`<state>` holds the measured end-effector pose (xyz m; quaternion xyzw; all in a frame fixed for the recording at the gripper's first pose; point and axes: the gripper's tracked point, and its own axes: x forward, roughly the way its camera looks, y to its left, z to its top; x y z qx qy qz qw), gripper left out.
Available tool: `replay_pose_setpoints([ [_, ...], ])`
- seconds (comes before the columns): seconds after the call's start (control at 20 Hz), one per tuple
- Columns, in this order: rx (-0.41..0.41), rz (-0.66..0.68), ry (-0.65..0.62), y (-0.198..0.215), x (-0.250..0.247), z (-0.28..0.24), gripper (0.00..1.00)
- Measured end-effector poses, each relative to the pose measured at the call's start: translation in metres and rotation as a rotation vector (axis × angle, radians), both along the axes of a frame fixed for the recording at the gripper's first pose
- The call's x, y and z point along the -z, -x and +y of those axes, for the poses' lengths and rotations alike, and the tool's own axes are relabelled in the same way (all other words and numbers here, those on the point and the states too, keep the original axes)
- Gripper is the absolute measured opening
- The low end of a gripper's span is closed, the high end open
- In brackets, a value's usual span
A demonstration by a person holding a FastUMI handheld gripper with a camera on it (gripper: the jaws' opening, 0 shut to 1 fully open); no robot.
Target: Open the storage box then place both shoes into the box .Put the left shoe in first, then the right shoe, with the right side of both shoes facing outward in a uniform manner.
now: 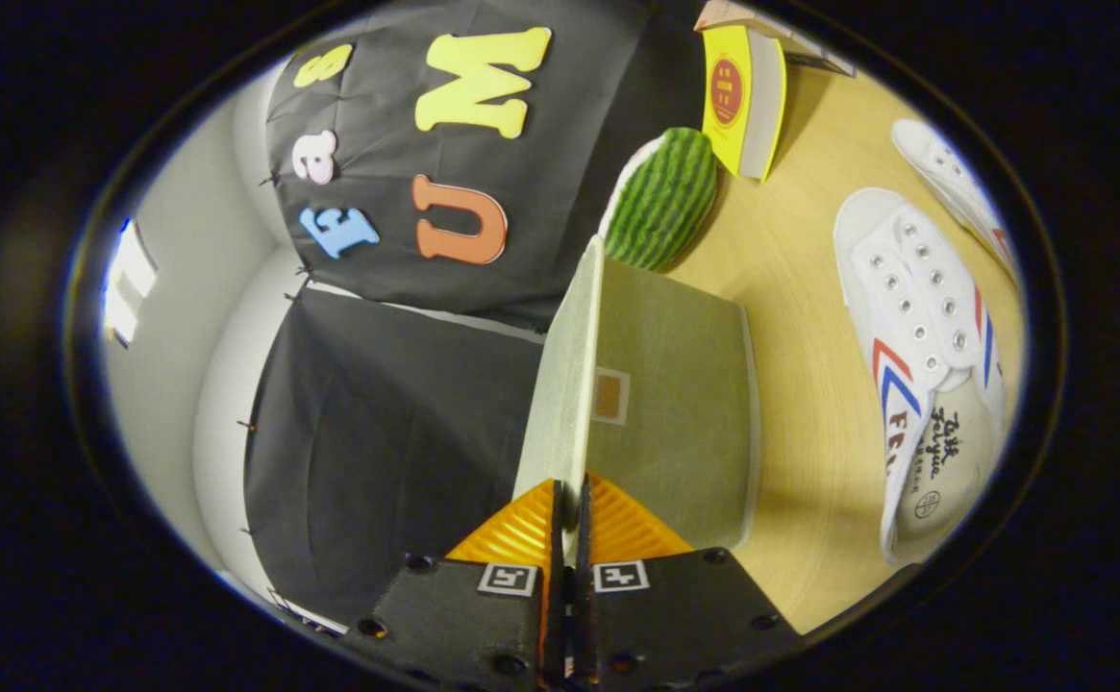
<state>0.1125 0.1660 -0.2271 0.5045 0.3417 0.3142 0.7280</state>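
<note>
A light wooden bench [809, 288] carries everything, with black cloth and a pale wall behind. The gripper [569, 500] has its jaws clenched on the edge of the storage box lid [564, 384], lifted edge-on. The box [675, 413] lies just ahead. Beside the box lies a white shoe [915, 327], a second shoe [954, 183] beyond it. Past the box are a watermelon toy [665, 197] and a yellow book [742, 101].

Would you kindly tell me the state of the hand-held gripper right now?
Hand-held gripper: closed, both fingers pinching the edge of the grey-green fabric storage box lid.
</note>
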Motion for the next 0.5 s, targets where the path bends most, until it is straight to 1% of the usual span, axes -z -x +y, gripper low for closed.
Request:
replay_pose_setpoints([
  [0.1, 0.004, -0.033, 0.055, -0.001, -0.009, -0.002, 0.05],
  [0.3, -0.023, -0.107, 0.114, 0.004, -0.047, 0.006, 0.05],
  [0.5, -0.039, -0.212, 0.203, 0.007, -0.095, 0.032, 0.05],
])
